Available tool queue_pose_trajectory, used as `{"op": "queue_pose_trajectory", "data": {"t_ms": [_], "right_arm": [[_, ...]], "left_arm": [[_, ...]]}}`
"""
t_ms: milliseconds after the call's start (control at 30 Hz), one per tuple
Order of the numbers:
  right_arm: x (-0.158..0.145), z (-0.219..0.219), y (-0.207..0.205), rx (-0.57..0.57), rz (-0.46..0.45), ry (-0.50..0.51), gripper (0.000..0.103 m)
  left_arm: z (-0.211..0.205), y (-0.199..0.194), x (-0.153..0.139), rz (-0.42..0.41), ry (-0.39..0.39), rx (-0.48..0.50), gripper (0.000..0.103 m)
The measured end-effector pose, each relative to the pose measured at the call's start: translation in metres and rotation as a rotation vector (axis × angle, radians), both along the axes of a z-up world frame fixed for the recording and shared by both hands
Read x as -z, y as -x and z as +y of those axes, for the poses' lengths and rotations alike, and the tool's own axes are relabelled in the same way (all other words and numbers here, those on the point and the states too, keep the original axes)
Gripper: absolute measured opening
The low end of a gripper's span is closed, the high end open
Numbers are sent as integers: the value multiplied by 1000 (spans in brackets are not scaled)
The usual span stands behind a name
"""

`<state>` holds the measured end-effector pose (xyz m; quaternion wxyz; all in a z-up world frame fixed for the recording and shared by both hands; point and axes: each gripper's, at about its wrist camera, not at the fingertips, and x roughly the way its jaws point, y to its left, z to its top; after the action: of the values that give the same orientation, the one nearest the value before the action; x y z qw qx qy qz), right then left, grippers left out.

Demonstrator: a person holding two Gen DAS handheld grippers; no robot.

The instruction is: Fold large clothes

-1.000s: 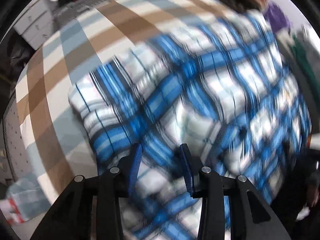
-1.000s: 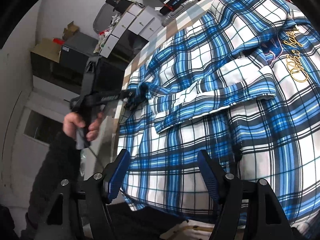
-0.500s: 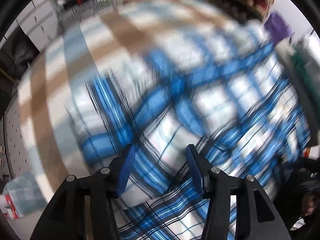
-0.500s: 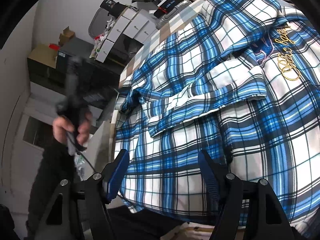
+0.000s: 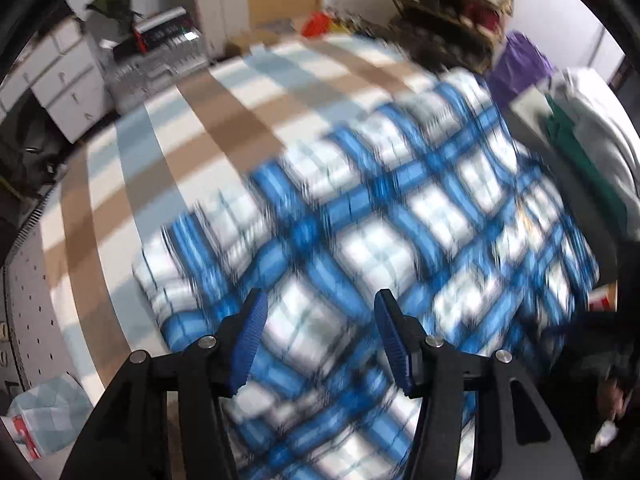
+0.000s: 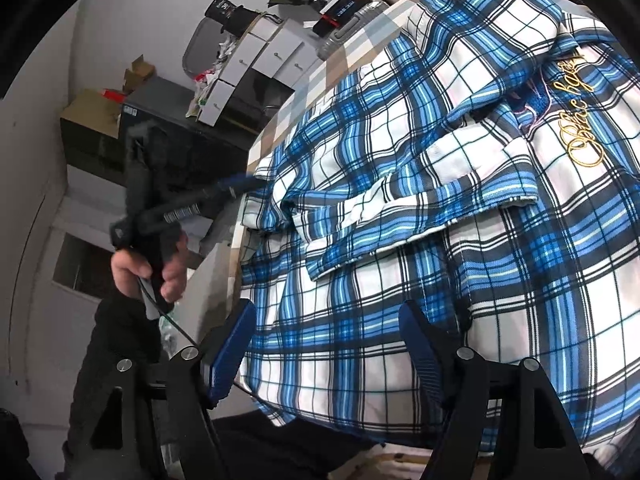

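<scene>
I am folding a blue-and-white plaid shirt (image 6: 420, 208) that lies spread on the checked tabletop (image 5: 208, 120), its bulk toward the near edge.

Left gripper (image 5: 318, 340): jaws have just been opening and now stand apart, released. Nothing is pinched between the pads; the shirt (image 5: 380, 232) lies below and ahead of them. In the right wrist view this gripper (image 6: 236, 190) sits off the shirt's left edge, just beside a bunched fold, held by the hand (image 6: 148, 268).

Right gripper (image 6: 324, 352): jaws have also just been opening, spread wide, empty. The shirt's near hem lies directly ahead and beneath.

Key relation: the shirt's long axis runs away from me, hem near, embroidered lettering (image 6: 576, 120) farther off to the right. The folded sleeve (image 6: 400, 220) lies across it. I judge the right gripper nearer the hem and the left nearer the side edge.
</scene>
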<state>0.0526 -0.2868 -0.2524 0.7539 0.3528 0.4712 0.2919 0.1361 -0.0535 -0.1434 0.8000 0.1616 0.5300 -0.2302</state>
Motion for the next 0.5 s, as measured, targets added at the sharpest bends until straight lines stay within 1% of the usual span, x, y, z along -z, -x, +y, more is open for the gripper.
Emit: {"op": "queue_pose_trajectory", "data": {"t_ms": [33, 67, 100, 167, 200, 233, 267, 300, 333, 400, 467, 500], "right_arm": [[1, 0, 0, 2, 4, 2, 76], [2, 0, 0, 2, 9, 4, 76], [4, -1, -1, 3, 14, 6, 76], [7, -4, 0, 10, 24, 5, 76], [8, -7, -1, 14, 28, 2, 76], [8, -8, 0, 16, 29, -1, 76], [7, -9, 0, 18, 29, -5, 76], [7, -10, 0, 18, 27, -10, 76], [6, -9, 0, 16, 23, -10, 76], [4, -7, 0, 10, 19, -8, 76], [2, -5, 0, 3, 18, -8, 76], [2, -5, 0, 4, 17, -8, 76]], "left_arm": [[-5, -5, 6, 5, 4, -22, 51], [-10, -10, 19, 34, -13, -39, 51], [-13, -10, 33, 63, -39, -48, 51], [-17, -10, 70, 134, -119, -44, 51], [-21, -7, 79, 123, -142, -33, 51], [-21, 1, 77, 52, -134, -9, 53], [-21, 6, 79, 40, -142, -3, 53], [-17, 9, 80, 33, -124, -22, 53], [-13, 11, 80, 33, -105, -40, 53], [-7, 16, 78, 41, -94, -40, 53], [-4, 17, 73, 77, -84, -27, 53], [-1, 17, 67, 106, -56, -19, 53]]}}
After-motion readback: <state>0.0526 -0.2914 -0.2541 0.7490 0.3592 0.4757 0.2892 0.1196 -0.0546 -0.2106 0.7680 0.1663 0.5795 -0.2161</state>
